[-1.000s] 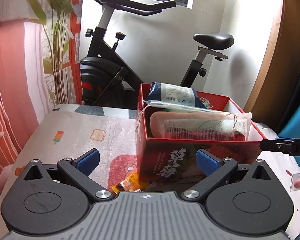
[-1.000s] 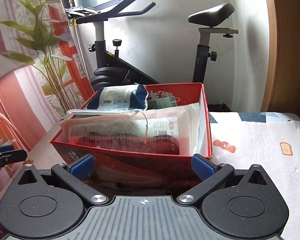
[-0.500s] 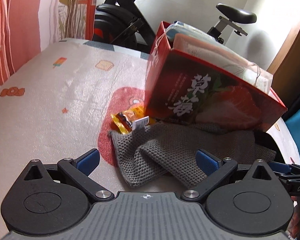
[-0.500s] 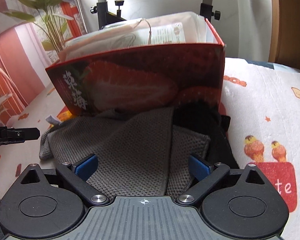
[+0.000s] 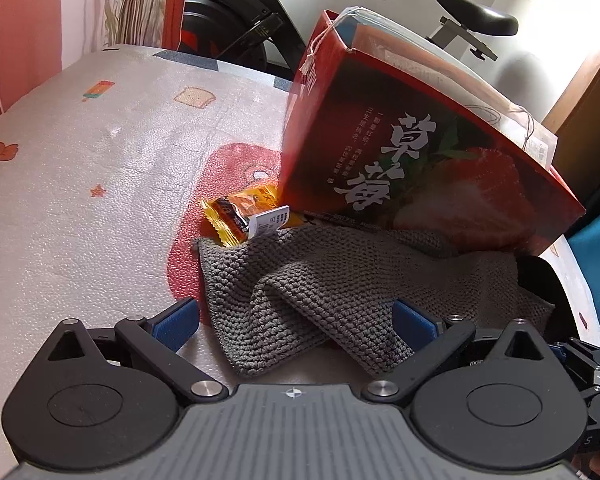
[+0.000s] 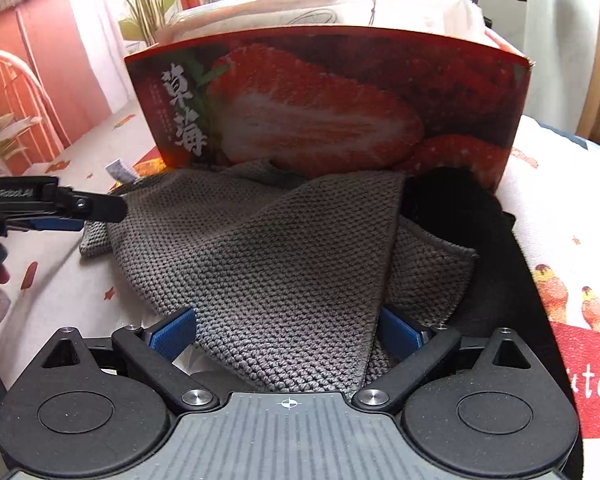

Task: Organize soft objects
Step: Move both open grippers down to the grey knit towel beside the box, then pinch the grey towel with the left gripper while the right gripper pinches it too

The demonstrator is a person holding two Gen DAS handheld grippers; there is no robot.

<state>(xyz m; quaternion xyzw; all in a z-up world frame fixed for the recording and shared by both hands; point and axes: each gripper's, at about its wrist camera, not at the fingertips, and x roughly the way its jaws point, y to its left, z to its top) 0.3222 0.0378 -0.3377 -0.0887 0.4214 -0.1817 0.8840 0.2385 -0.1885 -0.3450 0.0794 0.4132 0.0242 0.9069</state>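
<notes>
Two open tools (image 5: pixel 295 320) (image 6: pixel 285 330) astride grey cloth (image 6: pixel 283 264)

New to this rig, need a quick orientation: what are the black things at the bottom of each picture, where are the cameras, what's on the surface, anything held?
There is no robot arm here. A person holds a two-finger gripper in each hand, each carrying a fisheye camera that looks along its fingers.

The left wrist view shows the left gripper. The right wrist view shows the right gripper, with the left one entering at its left edge.

On the patterned mat stands a red box full of packets. In front of it lie a crumpled grey cloth, something black and a yellow wrapper.

Both grippers are open, straddling the cloth. Nothing is held.
</notes>
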